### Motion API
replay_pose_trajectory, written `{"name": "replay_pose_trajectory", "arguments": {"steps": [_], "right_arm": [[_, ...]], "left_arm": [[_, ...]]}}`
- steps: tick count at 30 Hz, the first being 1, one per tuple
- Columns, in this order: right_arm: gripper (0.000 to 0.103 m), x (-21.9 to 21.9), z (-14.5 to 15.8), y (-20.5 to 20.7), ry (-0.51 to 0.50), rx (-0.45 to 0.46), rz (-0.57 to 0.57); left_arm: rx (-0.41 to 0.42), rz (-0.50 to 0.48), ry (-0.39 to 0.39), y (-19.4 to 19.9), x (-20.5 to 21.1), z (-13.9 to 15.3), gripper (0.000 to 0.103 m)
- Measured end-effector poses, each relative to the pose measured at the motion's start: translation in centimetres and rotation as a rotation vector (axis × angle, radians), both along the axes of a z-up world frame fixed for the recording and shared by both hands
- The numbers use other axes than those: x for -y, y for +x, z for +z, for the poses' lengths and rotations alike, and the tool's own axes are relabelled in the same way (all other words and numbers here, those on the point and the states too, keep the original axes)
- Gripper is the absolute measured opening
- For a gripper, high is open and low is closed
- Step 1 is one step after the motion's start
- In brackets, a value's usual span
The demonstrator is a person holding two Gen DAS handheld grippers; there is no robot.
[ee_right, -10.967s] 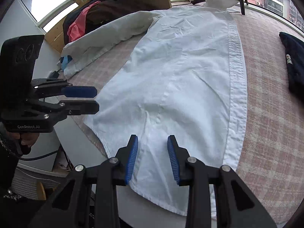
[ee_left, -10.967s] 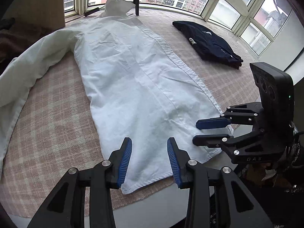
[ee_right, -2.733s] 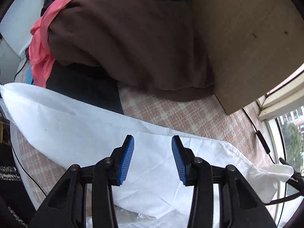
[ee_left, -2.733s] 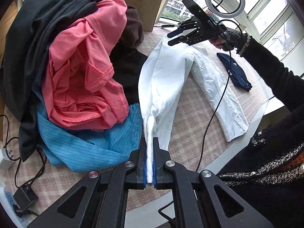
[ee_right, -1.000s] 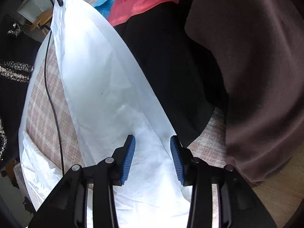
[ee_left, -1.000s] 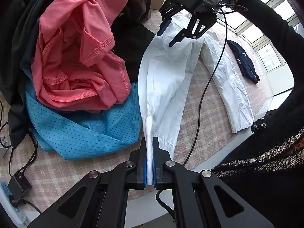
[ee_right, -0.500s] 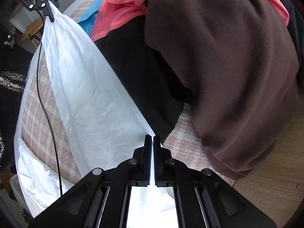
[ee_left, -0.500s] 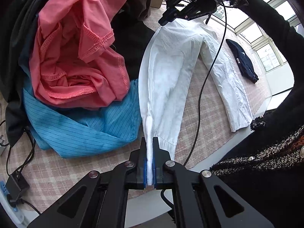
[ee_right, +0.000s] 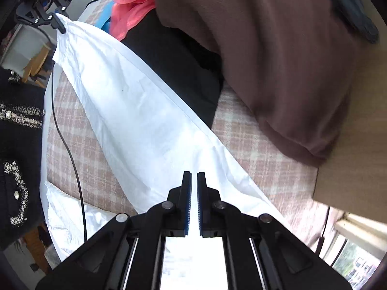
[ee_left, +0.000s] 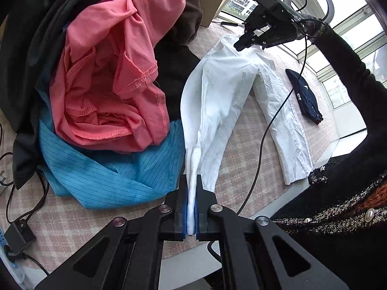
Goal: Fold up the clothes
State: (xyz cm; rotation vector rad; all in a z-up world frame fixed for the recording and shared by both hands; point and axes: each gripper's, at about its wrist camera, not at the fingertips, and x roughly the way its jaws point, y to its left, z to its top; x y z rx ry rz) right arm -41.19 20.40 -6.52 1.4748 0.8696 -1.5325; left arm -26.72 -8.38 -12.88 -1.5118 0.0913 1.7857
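Left gripper (ee_left: 191,209): blue pads pressed together on the cuff end of the white shirt (ee_left: 212,101) sleeve, at the near edge of the desk (ee_left: 244,149). Right gripper (ee_right: 193,203): jaws brought together on white fabric at the shoulder end of the same sleeve; in the left wrist view it sits raised over the far part of the shirt (ee_left: 251,39). Sleeve drawn out in a long band between the two grippers, partly lifted off the checked cloth of the desk. Shirt body lies flat beyond, running toward the desk's right edge. Pile of clothes just left of the sleeve: pink garment (ee_left: 113,67), blue striped garment (ee_left: 108,169), black and brown items (ee_right: 278,55). Folded navy garment (ee_left: 304,96) lies well apart, near the windows. Black cable (ee_left: 263,145) hangs from the right gripper across the shirt.
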Motion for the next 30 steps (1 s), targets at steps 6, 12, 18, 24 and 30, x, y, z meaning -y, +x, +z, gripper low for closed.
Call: {"name": "replay_pose_trajectory", "arguments": {"steps": [6, 12, 18, 24, 30], "right_arm": [[0.005, -12.3, -3.4, 7.3, -0.110, -0.001, -0.365], [0.005, -13.7, -12.2, 9.7, -0.031, -0.042, -0.501], [0.011, -11.7, -9.6, 7.8, -0.072, -0.019, -0.634], [0.011, -9.1, -8.4, 8.6, 0.020, 0.017, -0.657], [0.011, -12.0, -8.1, 12.4, 0.033, 0.049, -0.769]], "left_arm": [[-0.089, -0.007, 0.066, -1.5, -0.6, 4.7, 0.003], [-0.107, -0.089, 0.092, 0.4, -2.6, 6.8, 0.003], [-0.084, -0.118, 0.072, 2.6, -3.0, 5.2, 0.003], [-0.126, -0.166, 0.121, 4.0, -3.9, 6.1, 0.003], [-0.196, -0.199, 0.169, 5.5, -6.7, 8.5, 0.003]]}}
